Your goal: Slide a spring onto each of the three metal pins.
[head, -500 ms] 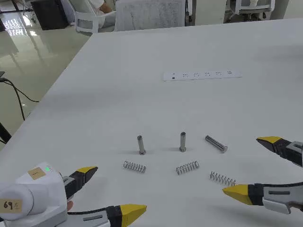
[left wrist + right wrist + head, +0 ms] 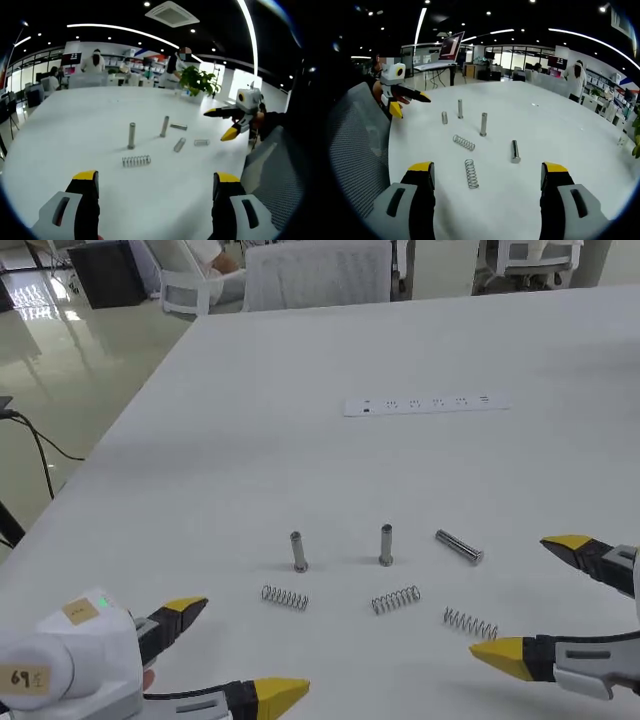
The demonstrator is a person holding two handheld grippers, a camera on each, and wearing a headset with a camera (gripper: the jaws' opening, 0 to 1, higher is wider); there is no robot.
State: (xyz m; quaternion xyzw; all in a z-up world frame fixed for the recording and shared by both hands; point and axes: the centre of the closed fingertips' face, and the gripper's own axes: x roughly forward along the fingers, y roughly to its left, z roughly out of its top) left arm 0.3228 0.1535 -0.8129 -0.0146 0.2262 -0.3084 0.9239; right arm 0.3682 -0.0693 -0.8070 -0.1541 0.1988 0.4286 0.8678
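Lower frame, head view: left gripper (image 2: 255,645), right gripper (image 2: 508,595) wide, empty; clumsy pinch could flick a spring (image 2: 470,621), topple an upright pin (image 2: 386,543).

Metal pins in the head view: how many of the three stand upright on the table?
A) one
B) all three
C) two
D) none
C: the left pin and the middle pin stand upright on the white table, while the right pin lies on its side.
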